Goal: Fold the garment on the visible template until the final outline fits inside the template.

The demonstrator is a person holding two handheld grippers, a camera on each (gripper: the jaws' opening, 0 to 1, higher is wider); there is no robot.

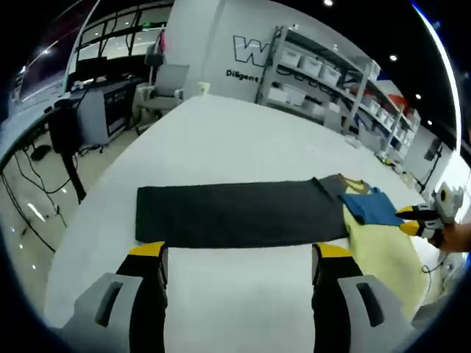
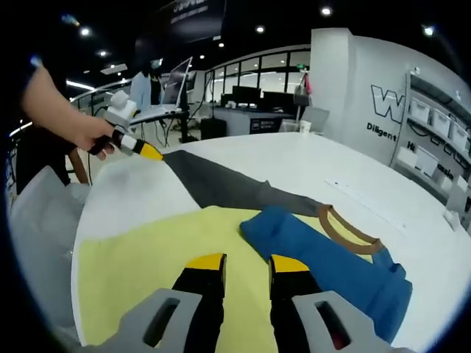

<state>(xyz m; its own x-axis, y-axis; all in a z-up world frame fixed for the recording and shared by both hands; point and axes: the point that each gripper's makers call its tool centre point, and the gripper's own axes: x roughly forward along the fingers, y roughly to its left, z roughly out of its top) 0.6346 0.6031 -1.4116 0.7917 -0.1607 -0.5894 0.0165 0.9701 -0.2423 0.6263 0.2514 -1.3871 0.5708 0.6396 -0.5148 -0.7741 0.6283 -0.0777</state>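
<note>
While the left tool (image 1: 239, 254) hangs released, its two yellow-tipped jaws set wide apart above bare white just short of the near long edge of the dark template (image 1: 239, 213), the right tool (image 2: 240, 263) stands over the yellow body of the garment (image 2: 147, 272), its jaws a narrow gap apart with nothing between them. In the right gripper view the garment lies flat, with a blue sleeve (image 2: 331, 268) folded across it and a brown-trimmed collar (image 2: 352, 237) just beyond the sleeve; the grey template runs away from under that end toward the far side of the white surface (image 2: 309, 169). The left gripper view shows the same overlap from the other side: only the collar end of the garment rests on one end of the template, and the yellow body spills off toward the surface's edge near the person's hand (image 1: 456, 237). I judge the fold to be at an early step, one sleeve turned in and the outline well outside the template. The next move likely calls for the right tool to drop and clench on a yellow edge, and the left tool to travel along the template to help carry the cloth over it.
</note>
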